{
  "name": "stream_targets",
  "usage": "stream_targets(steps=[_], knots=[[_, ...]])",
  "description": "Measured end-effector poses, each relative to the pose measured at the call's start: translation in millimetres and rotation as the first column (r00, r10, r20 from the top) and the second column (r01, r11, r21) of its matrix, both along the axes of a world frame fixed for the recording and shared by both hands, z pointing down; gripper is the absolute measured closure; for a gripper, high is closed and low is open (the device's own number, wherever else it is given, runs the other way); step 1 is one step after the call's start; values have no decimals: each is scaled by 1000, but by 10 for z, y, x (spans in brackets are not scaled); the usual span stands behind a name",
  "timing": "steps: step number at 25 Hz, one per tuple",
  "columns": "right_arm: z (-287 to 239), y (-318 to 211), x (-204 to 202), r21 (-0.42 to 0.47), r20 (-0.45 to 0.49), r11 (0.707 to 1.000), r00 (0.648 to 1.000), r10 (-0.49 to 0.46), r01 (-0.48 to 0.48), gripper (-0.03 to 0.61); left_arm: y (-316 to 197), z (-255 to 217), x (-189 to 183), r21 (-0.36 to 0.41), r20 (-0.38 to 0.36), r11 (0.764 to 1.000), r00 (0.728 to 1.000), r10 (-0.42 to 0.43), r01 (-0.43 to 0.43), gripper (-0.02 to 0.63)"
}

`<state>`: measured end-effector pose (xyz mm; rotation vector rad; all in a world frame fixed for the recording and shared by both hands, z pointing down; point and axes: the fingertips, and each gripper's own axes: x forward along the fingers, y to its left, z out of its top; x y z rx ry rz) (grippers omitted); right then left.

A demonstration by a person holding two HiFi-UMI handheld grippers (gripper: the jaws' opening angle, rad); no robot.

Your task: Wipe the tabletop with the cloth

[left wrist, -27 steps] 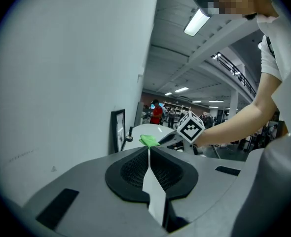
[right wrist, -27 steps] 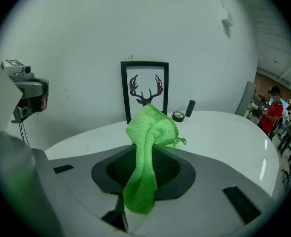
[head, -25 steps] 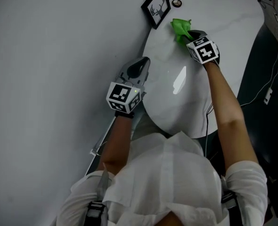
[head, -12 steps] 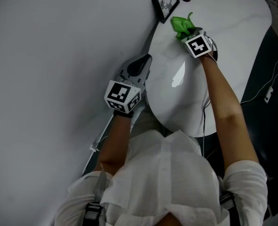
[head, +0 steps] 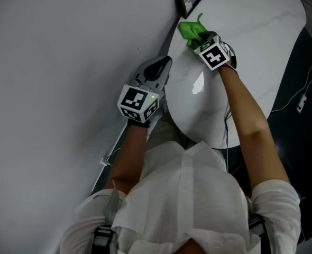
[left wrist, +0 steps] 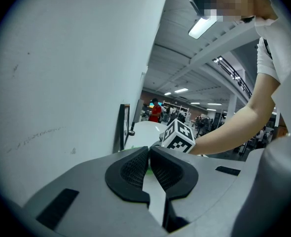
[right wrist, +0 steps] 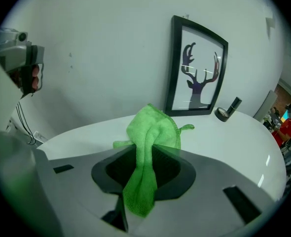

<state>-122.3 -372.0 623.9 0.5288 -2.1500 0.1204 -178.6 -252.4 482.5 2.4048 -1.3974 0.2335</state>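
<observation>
Holds the left gripper (left wrist: 149, 164) nearest the body, at the edge of the round white tabletop (head: 251, 30) beside the wall, jaws pressed together with nothing between them. Carries black-and-white square patterns on its marker cube (head: 136, 103). Farther out, pinches a bright green cloth (right wrist: 153, 127) in the right gripper (right wrist: 143, 157): fuzzy microfibre, squeezed into a narrow fold between the jaws, puffed into a crumpled lump past the tips, lying on the tabletop near the wall. Shows, beyond, a black picture frame (right wrist: 197, 73) with an antlered deer silhouette against the wall, and a small dark round item (right wrist: 223, 113) just beside it
</observation>
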Motion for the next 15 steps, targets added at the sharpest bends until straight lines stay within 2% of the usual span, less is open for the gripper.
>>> stream_targets(steps=[9, 15], knots=[[15, 696, -203, -27, 42, 989, 988, -147, 149, 495, 119, 33, 28, -8, 6, 1000, 1000, 1, -1, 588], [72, 1117, -215, -49, 65, 978, 978, -198, 201, 495, 135, 88, 66, -14, 10, 1000, 1000, 9, -9, 588]])
